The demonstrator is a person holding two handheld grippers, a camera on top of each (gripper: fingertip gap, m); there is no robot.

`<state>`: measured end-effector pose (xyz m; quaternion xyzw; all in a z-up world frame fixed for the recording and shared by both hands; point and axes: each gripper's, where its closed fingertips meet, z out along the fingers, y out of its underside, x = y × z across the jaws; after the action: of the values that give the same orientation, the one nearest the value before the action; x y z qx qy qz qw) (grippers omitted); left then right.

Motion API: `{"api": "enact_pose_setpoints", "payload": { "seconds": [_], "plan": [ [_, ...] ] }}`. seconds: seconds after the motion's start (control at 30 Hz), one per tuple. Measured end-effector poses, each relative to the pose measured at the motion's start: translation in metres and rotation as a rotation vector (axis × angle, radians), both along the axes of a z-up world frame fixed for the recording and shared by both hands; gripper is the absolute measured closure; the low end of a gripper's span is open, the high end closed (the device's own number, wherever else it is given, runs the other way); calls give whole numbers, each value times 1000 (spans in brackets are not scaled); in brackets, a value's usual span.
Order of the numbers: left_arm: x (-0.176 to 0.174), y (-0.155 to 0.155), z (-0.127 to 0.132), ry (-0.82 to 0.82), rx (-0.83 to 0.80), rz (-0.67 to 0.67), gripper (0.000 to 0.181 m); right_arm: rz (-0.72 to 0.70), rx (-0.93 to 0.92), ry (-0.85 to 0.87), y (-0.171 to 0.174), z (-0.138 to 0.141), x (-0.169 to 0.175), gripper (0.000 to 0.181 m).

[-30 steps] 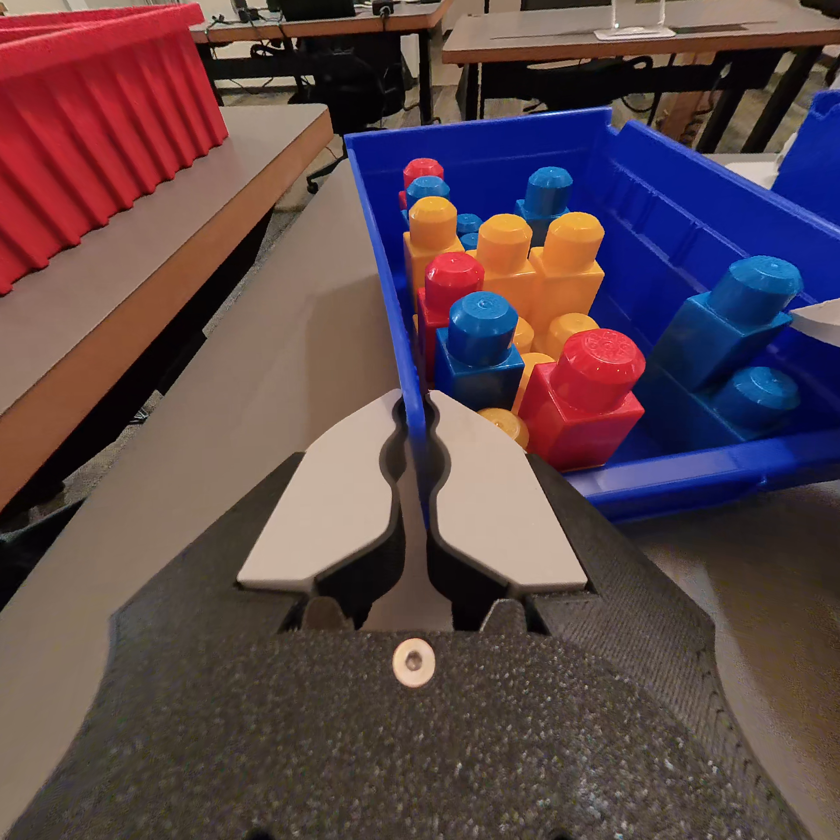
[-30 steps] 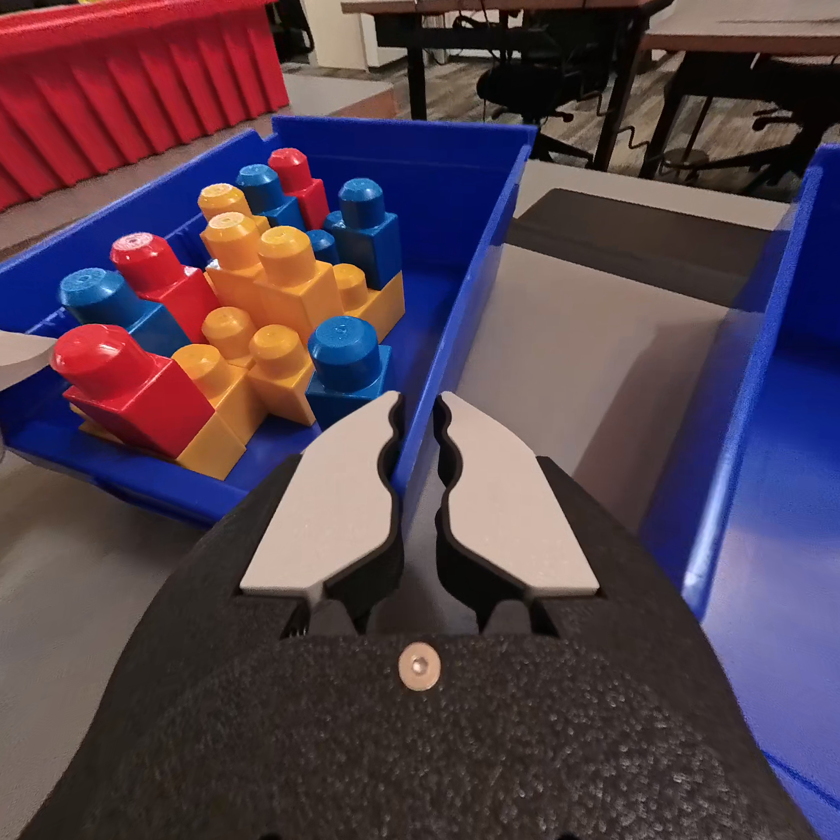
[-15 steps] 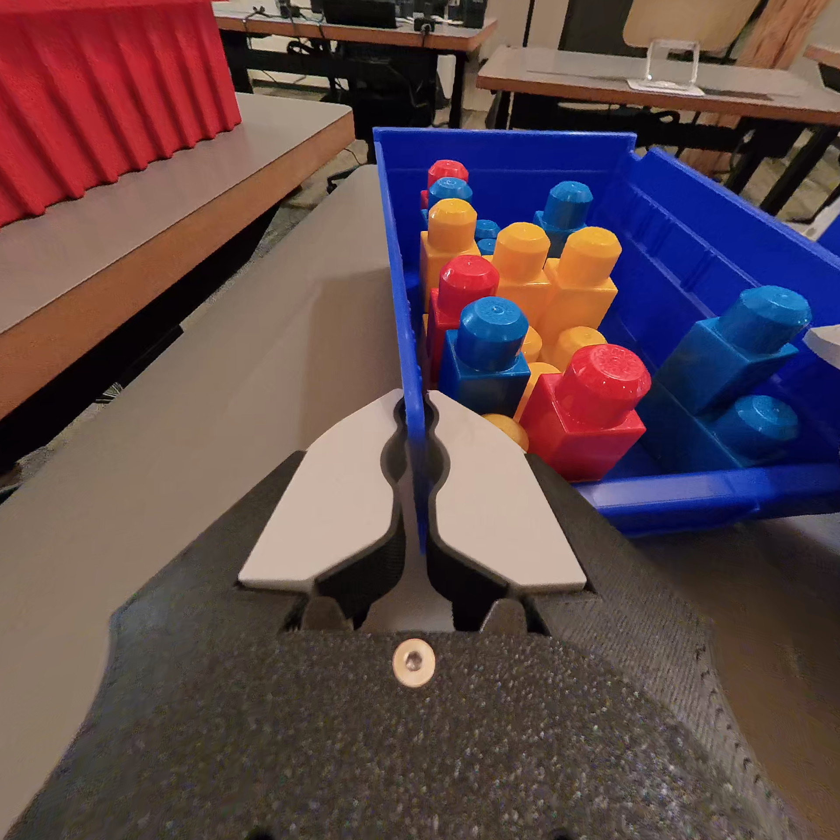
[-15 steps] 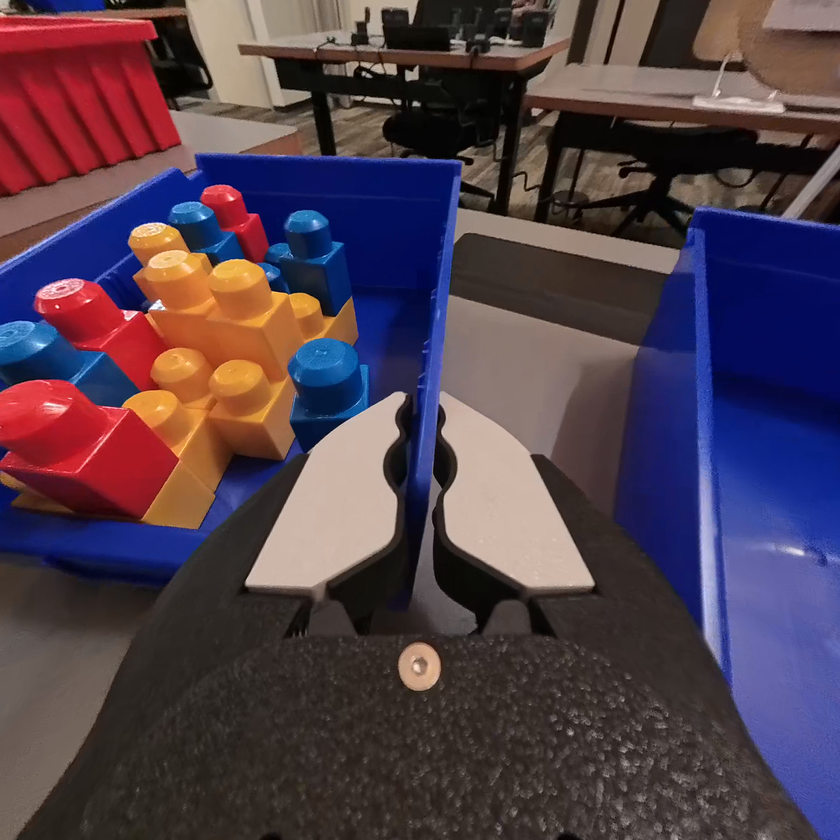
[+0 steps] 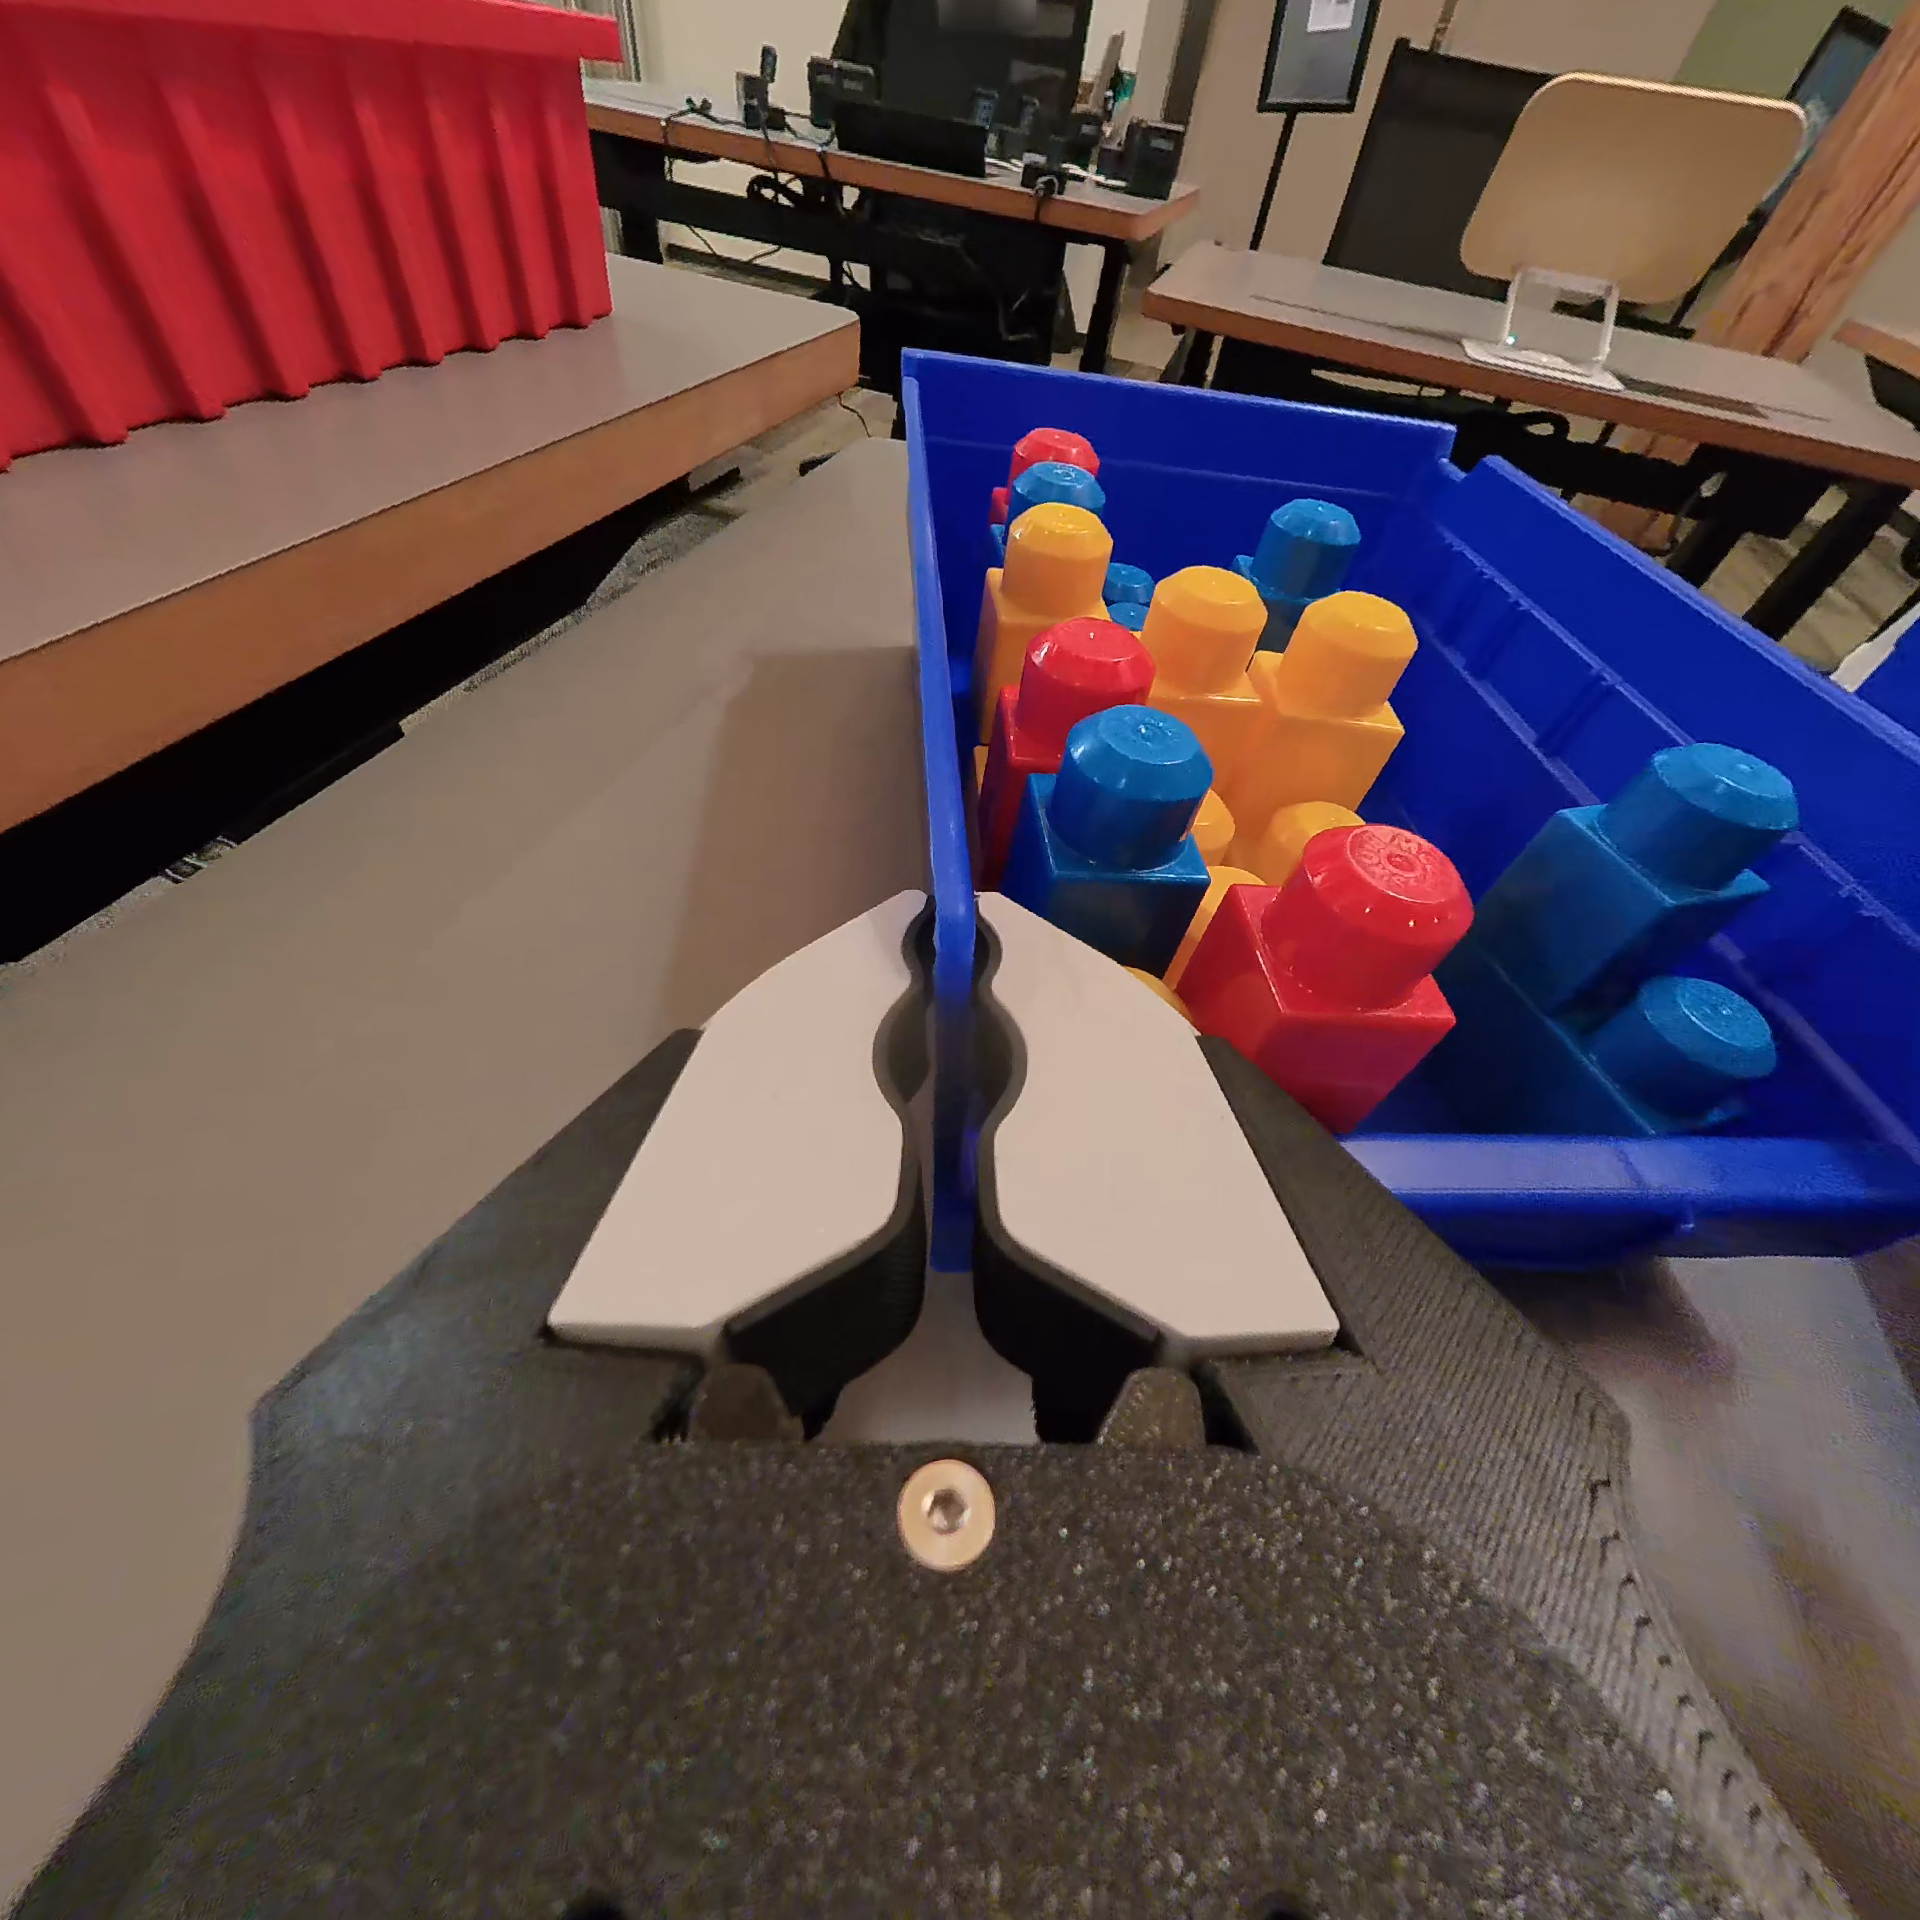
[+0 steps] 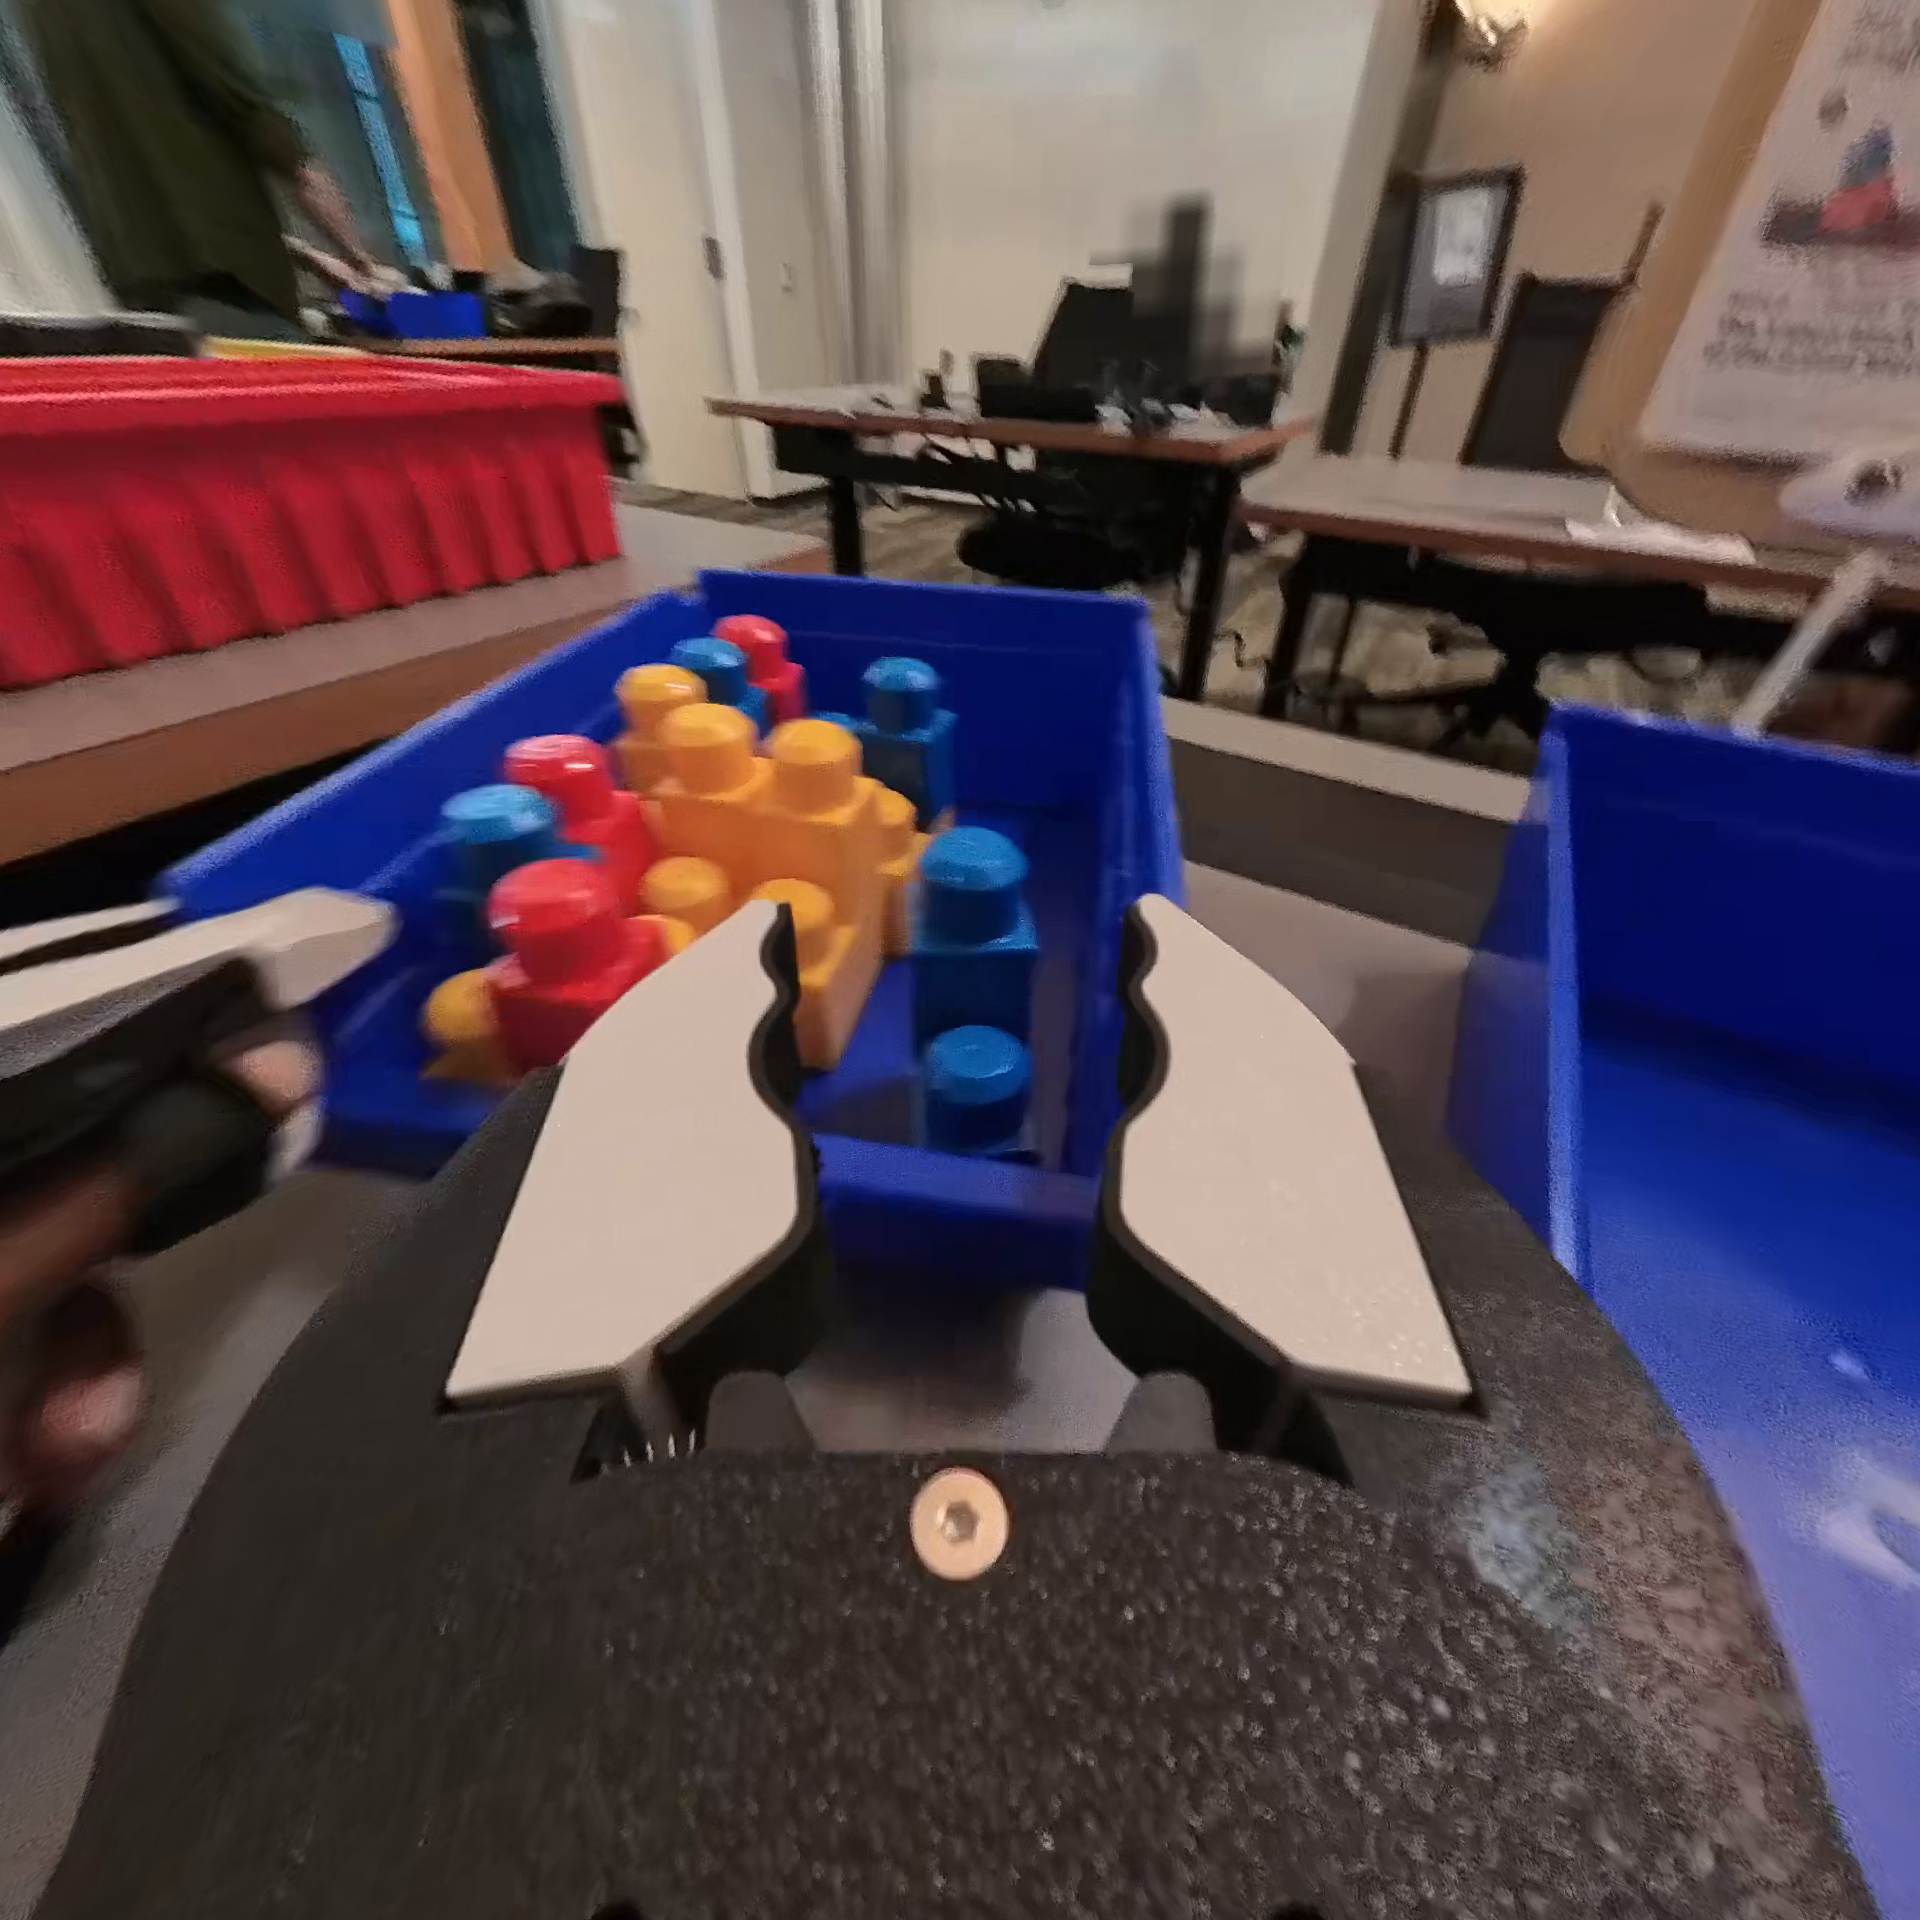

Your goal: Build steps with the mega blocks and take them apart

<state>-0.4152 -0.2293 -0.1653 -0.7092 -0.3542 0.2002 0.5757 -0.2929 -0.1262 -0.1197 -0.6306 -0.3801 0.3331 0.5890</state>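
Note:
A blue bin on the grey table holds several red, yellow and blue mega blocks, some stacked: a red block, a blue one, joined yellow ones. My left gripper is shut on the bin's left wall near its front corner. In the right wrist view the bin and its blocks lie just ahead. My right gripper is open and empty, held before the bin's front wall. The left gripper shows at the left there.
A second blue bin stands close on the right. A red pleated cover sits on the neighbouring table at the left. A hand holds the left gripper. Desks and chairs stand behind.
My right gripper has let go of the bin's right wall, opened wide and drawn back in front of the bin. My left gripper stays shut on the left wall.

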Motion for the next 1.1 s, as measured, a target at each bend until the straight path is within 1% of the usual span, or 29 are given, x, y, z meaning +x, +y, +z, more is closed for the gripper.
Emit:
{"api": "enact_pose_setpoints", "payload": {
  "seconds": [0.1, 0.17, 0.2, 0.27, 0.37, 0.47, 0.6, 0.67, 0.73, 0.8, 0.87, 0.93, 1.03, 1.1],
  "plan": [
    [2, 0, 0, 16, 1, -6, 177, 121, 134, 57, -47, 29, 18, 130],
    [5, 1, 0, 20, -2, -20, 175, 177, 199, 90, -63, 52, 37, 136],
    [6, 2, 0, 24, -4, -27, 174, 200, 204, 71, -65, 57, 46, 136],
    [10, 5, 0, 32, -14, -43, 175, 230, 178, 33, -61, 62, 64, 140],
    [13, 9, 0, 44, -27, -61, 174, 209, 142, 15, -38, 68, 96, 143],
    [16, 12, 0, 61, -49, -77, 173, 130, 146, -1, -3, 70, 137, 143],
    [19, 18, 0, 84, -76, -87, 171, -41, 124, -54, 58, 58, 205, 136],
    [21, 20, 0, 91, -86, -93, 168, -147, 95, -92, 88, 45, 243, 125],
    [24, 23, -1, 101, -95, -108, 163, -229, 44, -96, 110, 31, 277, 120],
    [27, 26, -1, 107, -107, -121, 161, -272, -16, -118, 124, 11, 296, 117],
    [30, 27, -1, 100, -108, -137, 158, -272, -60, -128, 132, -7, 298, 121],
    [35, 27, 2, 97, -97, -153, 152, -250, -101, -133, 137, -19, 289, 125],
    [40, 17, 18, 107, -44, -134, 140, -215, -142, -164, 143, -32, 269, 127],
    [46, 7, 34, 119, 22, -119, 137, -221, -167, -198, 149, -41, 260, 127]
  ]
}}
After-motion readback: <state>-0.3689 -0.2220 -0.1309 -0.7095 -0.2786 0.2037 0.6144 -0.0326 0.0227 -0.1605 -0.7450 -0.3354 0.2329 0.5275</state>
